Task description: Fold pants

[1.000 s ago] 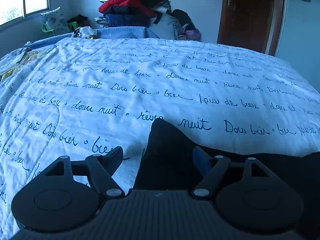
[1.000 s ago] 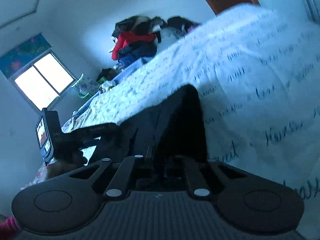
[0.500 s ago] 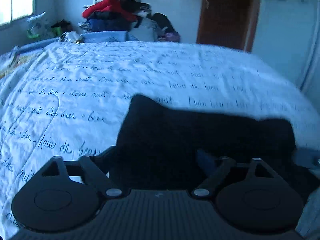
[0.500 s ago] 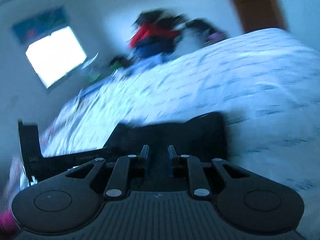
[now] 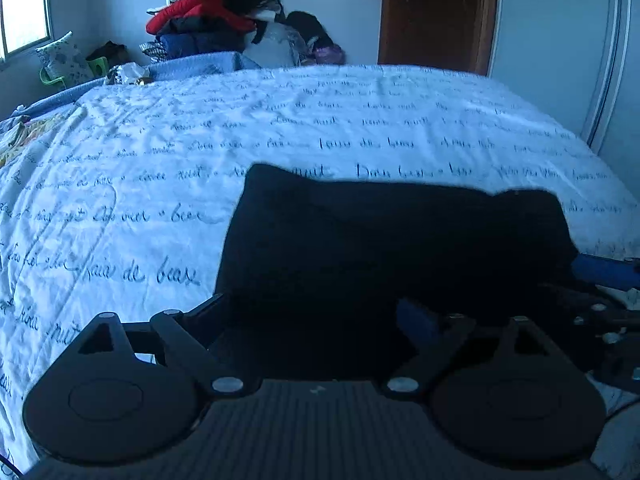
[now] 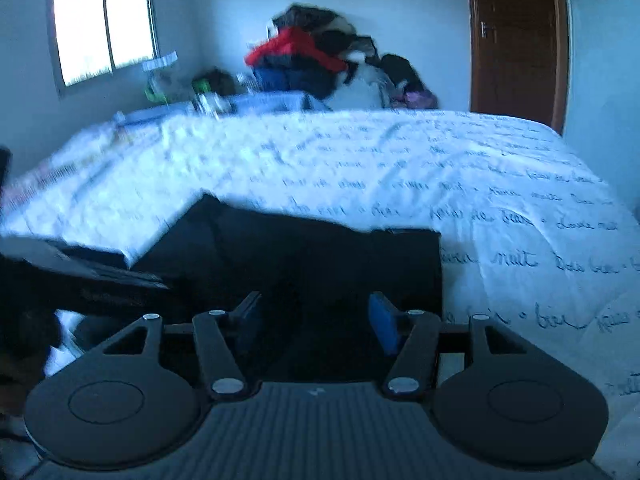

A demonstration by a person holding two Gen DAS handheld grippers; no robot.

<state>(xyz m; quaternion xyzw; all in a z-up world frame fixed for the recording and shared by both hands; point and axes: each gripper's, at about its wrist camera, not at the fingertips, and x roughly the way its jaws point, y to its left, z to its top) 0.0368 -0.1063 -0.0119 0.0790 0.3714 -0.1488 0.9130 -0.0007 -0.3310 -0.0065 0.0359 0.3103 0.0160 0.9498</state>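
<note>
The black pants lie folded into a flat dark rectangle on the near part of the white bedspread; they also show in the right wrist view. My left gripper is open, its fingers spread over the near left edge of the pants and holding nothing. My right gripper is open over the near right part of the pants, its blue pad visible. The right gripper's body shows at the right edge of the left wrist view.
The bedspread carries dark handwritten script and fills most of the view. A heap of clothes sits against the far wall. A brown door stands at the back right and a window at the back left.
My right gripper has opened and let go of the pants, which now lie flat on the bed. Both grippers have drawn back, so more of the folded pants shows.
</note>
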